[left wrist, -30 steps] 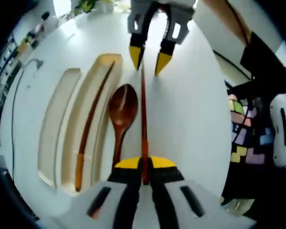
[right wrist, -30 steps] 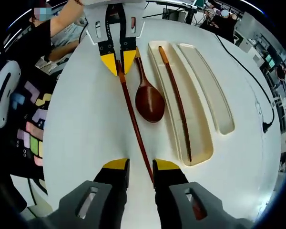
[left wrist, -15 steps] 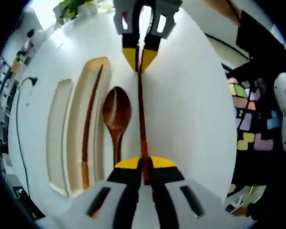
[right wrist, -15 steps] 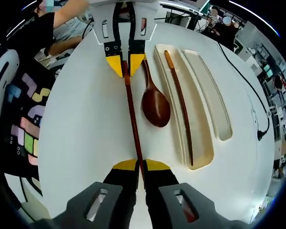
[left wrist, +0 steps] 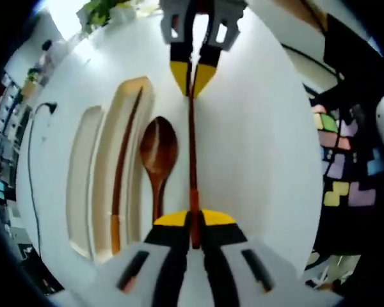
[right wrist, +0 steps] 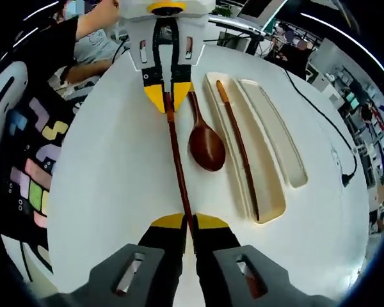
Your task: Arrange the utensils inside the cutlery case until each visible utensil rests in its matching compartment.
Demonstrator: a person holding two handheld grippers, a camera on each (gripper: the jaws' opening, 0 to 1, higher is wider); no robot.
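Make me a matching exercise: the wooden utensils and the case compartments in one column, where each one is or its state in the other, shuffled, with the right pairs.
Things
1. Dark wooden spoon
2. Reddish wooden chopstick held by both grippers
3. Second wooden chopstick with the orange end
4. Narrow outer compartment of the cream cutlery case

States
A. Lying in the wide compartment
B. Holding nothing
C. Clamped at both ends
D. On the white table beside the case

Pairs: 1-D, 2-C, 3-A, 4-B
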